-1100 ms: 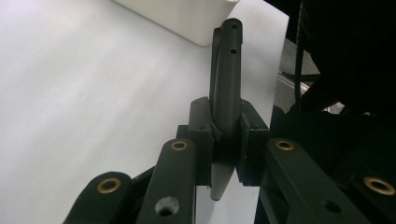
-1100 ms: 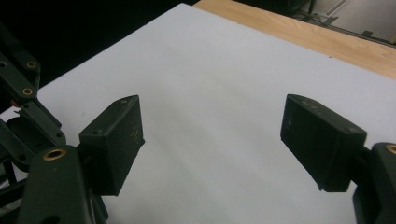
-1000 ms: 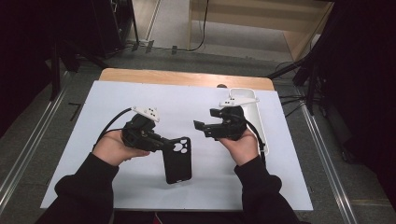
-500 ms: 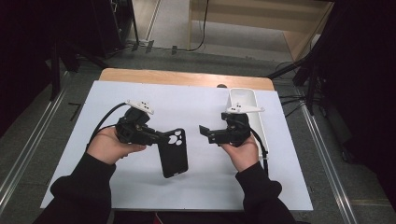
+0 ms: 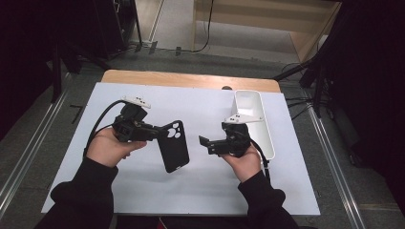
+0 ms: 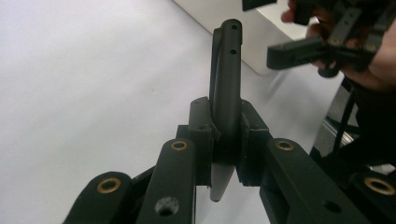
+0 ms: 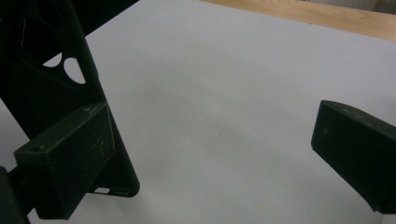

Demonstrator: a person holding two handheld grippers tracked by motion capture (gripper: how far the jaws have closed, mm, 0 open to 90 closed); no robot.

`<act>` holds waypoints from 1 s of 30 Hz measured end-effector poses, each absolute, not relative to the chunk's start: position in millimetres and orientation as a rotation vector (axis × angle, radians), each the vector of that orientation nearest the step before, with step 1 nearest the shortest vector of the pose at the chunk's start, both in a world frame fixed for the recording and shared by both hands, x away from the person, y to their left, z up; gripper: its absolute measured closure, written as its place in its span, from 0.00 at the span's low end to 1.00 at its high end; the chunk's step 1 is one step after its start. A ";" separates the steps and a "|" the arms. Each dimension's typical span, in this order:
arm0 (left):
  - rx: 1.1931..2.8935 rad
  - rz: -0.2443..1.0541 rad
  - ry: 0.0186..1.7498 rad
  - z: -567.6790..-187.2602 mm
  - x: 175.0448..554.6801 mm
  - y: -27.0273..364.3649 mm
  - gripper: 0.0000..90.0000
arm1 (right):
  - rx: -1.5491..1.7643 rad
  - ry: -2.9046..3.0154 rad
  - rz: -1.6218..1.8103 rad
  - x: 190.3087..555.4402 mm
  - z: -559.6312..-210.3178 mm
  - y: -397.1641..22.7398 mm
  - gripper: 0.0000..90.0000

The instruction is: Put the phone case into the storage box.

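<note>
- Two grippers sit mid-frame in the high view, each held in a hand above the white table (image 5: 143,191).
- The left gripper (image 5: 160,132), left of centre, pinches a black phone case (image 5: 173,146) by its upper edge near the camera cut-outs; in the left gripper view its jaws press on both faces of the case (image 6: 227,79), which stands edge-on between them.
- The case hangs tilted, its lower end pointing down toward the middle of the frame.
- The right gripper (image 5: 204,143), right of centre, has its jaws spread with nothing between them; in the right gripper view the case (image 7: 51,84) rises behind the left-hand jaw.
- A white tray (image 5: 265,136) lies along the table's right side, just beyond the right hand (image 5: 246,162).
</note>
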State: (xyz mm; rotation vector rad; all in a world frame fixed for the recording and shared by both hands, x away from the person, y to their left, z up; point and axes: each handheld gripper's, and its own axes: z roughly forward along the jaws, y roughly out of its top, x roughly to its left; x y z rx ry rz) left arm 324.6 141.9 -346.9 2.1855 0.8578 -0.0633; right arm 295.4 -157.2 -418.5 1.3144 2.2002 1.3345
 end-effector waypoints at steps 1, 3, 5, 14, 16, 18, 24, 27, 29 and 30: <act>2.186 -0.055 0.866 -346.3 325.1 142.9 0.87 | 1.311 2.200 1.343 294.7 -419.3 -156.4 0.00; 2.166 -0.041 0.886 -346.0 325.9 144.6 0.87 | 1.299 2.208 1.343 293.3 -420.9 -154.7 0.00; 2.157 -0.010 0.912 -346.1 326.9 145.7 0.87 | 1.299 2.213 1.344 292.3 -422.5 -152.6 0.00; 2.128 0.059 1.012 -348.9 331.9 148.5 0.87 | 1.276 2.224 1.344 289.3 -430.0 -142.8 0.00; 2.105 0.058 1.030 -349.4 333.1 149.3 0.87 | 1.272 2.229 1.345 288.3 -430.9 -140.3 0.00; 2.088 0.069 1.045 -349.8 333.3 149.4 0.87 | 1.274 2.229 1.346 287.4 -431.5 -138.1 0.00; 2.076 0.060 1.044 -350.6 334.6 146.5 0.87 | 1.259 2.237 1.359 286.2 -433.2 -132.8 0.00; 2.079 0.048 1.044 -351.6 335.4 144.1 0.87 | 1.256 2.249 1.359 285.2 -433.4 -129.8 0.00; 2.080 0.043 1.045 -352.1 335.6 142.7 0.87 | 1.245 2.253 1.364 284.9 -433.6 -127.8 0.00; 2.080 0.042 1.043 -352.4 335.7 142.2 0.87 | 1.240 2.257 1.366 284.5 -433.5 -126.9 0.00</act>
